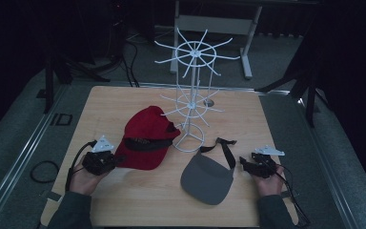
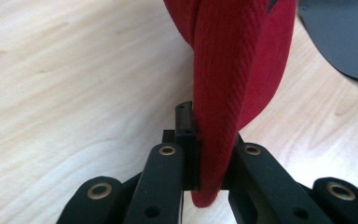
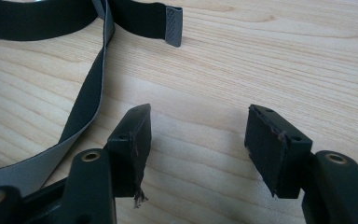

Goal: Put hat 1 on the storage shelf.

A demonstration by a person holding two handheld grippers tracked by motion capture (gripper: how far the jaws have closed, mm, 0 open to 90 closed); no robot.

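**A:** So the left gripper (image 1: pixel 116 161) has its jaws clamped on the brim edge of the red cap (image 1: pixel 145 138); in the left gripper view you can see the twill pinched right between the pads. The cap sits on the worktop (image 1: pixel 124 200), just left of the base of the white wire rack (image 1: pixel 190 95).

**B:** Looks like a decent hold. A brim is the stiff bit, so I'd guess it won't fold over the way the crown would. The whole thing should be light too, and the fabric's grippy, so I doubt it slips.

**A:** What about the right gripper (image 1: pixel 244 163)?

**B:** Jaws wide open, nothing between them, hovering next to the strap of the grey visor (image 1: pixel 207 179). That strap is thin and floppy, so I'd go for the visor's bill instead.

**A:** The rack's prongs look skinny. The cap's open back or its band is probably what catches on one.
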